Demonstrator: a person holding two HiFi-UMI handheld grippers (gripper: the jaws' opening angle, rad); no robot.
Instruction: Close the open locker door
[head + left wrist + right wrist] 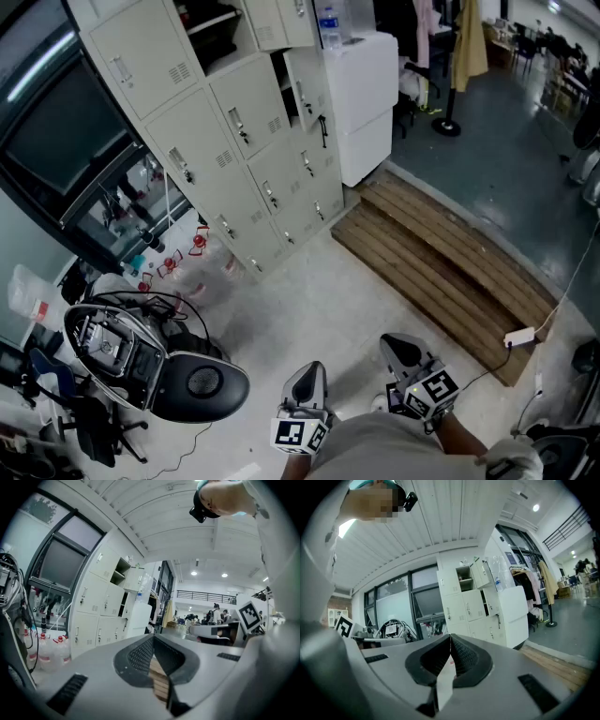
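A bank of cream lockers point(234, 141) stands a few steps ahead on the left. One door in its right column, with a dark handle point(309, 94), hangs ajar; an upper door point(281, 21) also stands open. The same lockers point(476, 604) and the ajar door point(493, 605) show in the right gripper view; in the left gripper view the lockers point(105, 611) sit at the left. My left gripper point(307, 377) and right gripper point(401, 349) are held low, far from the lockers, both shut and empty.
A white cabinet point(361, 103) with a water bottle point(328, 26) stands right of the lockers. A wooden pallet point(441, 267) lies on the floor at right. A black scooter point(141, 361) and several bottles point(178, 262) occupy the left. A cable and plug point(518, 336) cross the pallet's corner.
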